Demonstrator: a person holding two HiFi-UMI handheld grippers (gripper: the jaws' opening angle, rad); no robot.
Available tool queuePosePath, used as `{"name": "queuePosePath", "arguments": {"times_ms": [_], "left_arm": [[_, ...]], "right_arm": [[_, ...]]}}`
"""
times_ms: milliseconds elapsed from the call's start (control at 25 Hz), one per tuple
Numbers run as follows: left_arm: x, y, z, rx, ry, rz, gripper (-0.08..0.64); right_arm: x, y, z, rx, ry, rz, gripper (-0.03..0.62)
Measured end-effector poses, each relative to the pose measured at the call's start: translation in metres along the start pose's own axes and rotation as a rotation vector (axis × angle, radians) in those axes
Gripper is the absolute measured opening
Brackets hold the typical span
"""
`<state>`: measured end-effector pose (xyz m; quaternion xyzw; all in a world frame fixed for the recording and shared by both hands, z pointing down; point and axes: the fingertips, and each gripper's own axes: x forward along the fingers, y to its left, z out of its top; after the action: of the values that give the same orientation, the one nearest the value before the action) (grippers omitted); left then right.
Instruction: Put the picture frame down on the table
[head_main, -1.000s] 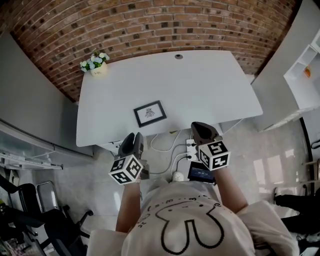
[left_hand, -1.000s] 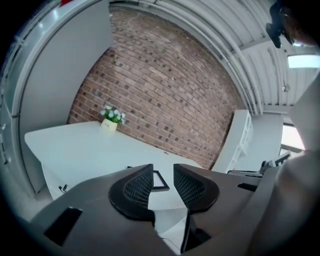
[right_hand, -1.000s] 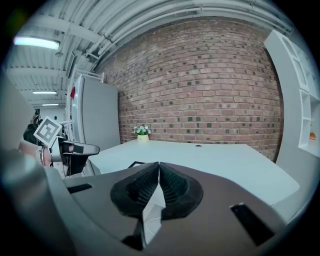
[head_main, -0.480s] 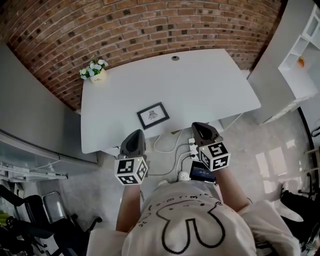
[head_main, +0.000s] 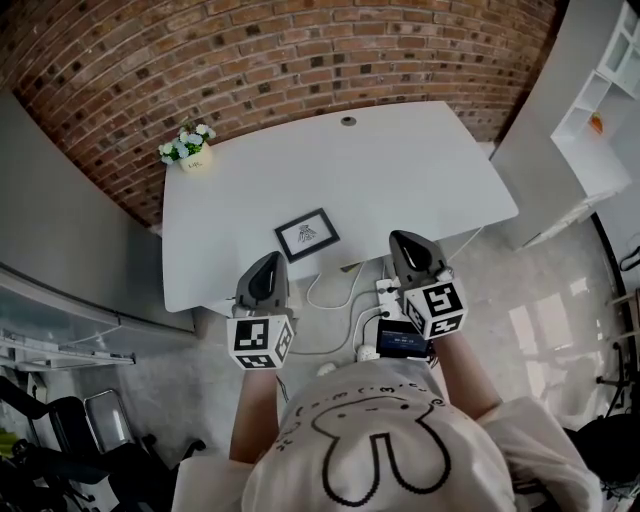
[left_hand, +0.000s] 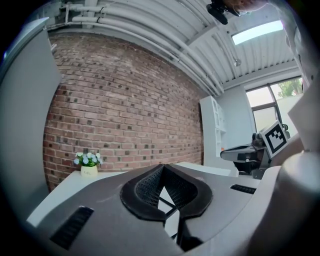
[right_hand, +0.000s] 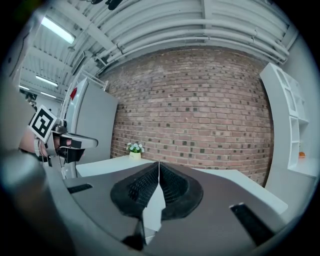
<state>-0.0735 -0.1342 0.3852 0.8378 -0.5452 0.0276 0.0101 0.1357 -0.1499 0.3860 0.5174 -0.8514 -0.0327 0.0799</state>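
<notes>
The black picture frame (head_main: 306, 235) lies flat on the white table (head_main: 400, 170), near its front edge. Both grippers hover off the front edge, short of the table. My left gripper (head_main: 268, 263) is just below and left of the frame, shut and holding nothing. My right gripper (head_main: 409, 241) is to the frame's right, also shut and holding nothing. In the left gripper view the jaws (left_hand: 162, 169) meet at their tips, with a dark frame edge showing through the slit below. In the right gripper view the jaws (right_hand: 158, 165) are pressed together.
A small pot of white flowers (head_main: 190, 150) stands at the table's far left corner. A power strip with cables (head_main: 380, 295) lies on the floor under the front edge. White shelves (head_main: 600, 90) stand at the right, a grey cabinet (head_main: 60, 200) at the left, and a brick wall behind.
The view has shifted slightly and both grippers have edged a little towards the table. The frame lies where it was; both grippers stay shut.
</notes>
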Motion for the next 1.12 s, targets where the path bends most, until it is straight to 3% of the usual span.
{"name": "queuePosePath", "arguments": {"times_ms": [400,1120], "left_arm": [[0.005,0.002,0.012,0.003,-0.048,0.011,0.011],[0.023,-0.006,0.012,0.011,-0.053,-0.022,0.012]], "right_arm": [[-0.003,0.000,0.002,-0.084,0.010,0.004,0.017],[0.002,-0.012,0.000,-0.110,0.014,0.008,0.018]]}}
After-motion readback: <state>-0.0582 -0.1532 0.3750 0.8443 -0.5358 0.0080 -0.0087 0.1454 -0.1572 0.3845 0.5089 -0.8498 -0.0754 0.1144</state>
